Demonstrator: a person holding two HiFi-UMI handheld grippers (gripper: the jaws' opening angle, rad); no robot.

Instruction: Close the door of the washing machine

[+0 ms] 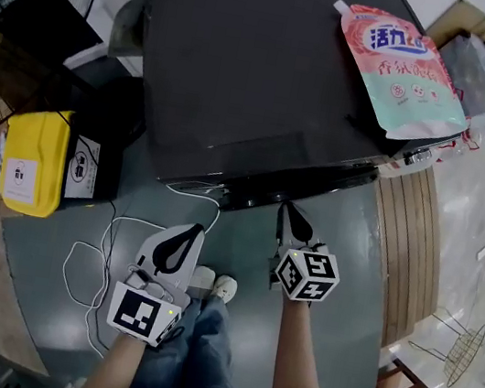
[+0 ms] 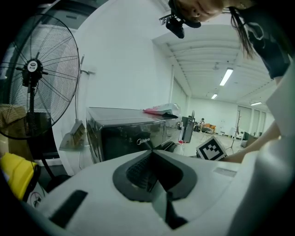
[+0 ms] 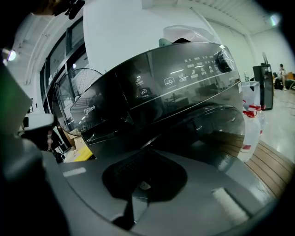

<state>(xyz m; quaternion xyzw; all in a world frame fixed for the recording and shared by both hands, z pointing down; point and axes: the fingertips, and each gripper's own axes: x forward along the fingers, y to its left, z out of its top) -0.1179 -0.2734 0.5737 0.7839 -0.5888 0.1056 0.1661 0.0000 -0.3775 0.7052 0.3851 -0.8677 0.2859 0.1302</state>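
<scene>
While left gripper (image 1: 191, 235), right gripper (image 1: 287, 213) sit closed, empty | washing machine (image 1: 244, 77) dial (image 3: 224, 59) only in right gripper view

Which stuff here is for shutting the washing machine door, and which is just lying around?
For the job: washing machine, door, right gripper, left gripper.
Just lying about: detergent pouch, fan, yellow box, white cable.

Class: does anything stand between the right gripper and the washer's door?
Nothing visible does. The right gripper, jaws shut, points at the door with only open air between; the pouch lies up on the washer, out of the way.
</scene>
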